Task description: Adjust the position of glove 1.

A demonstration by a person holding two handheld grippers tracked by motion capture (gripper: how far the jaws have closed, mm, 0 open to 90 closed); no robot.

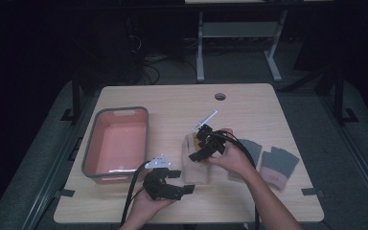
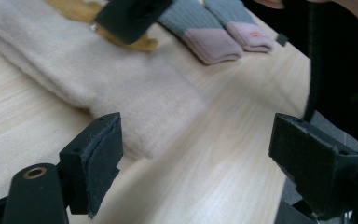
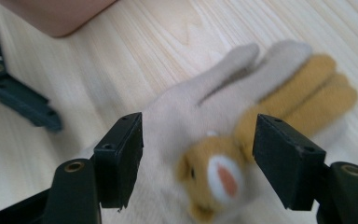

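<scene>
A cream glove [image 1: 196,171] with a yellow animal face lies flat on the table's front middle. My right gripper [image 1: 199,154] hovers over it, open. In the right gripper view the glove [image 3: 191,112] lies below and between the wide jaws of the gripper [image 3: 198,158], and the pads do not touch it. My left gripper [image 1: 182,181] is open just left of the glove's cuff. In the left gripper view the cuff [image 2: 121,79] lies ahead of the left pad, with bare wood between the jaws of the gripper [image 2: 205,154]. The right gripper [image 2: 130,16] hangs over the glove there.
A pink bin [image 1: 92,143] with a grey rim stands at the table's left. Two grey gloves with pink cuffs [image 1: 280,165] [image 1: 251,151] lie to the right of the person's right hand, and they show at the top of the left gripper view [image 2: 212,35]. A cable hole [image 1: 220,96] is at the back.
</scene>
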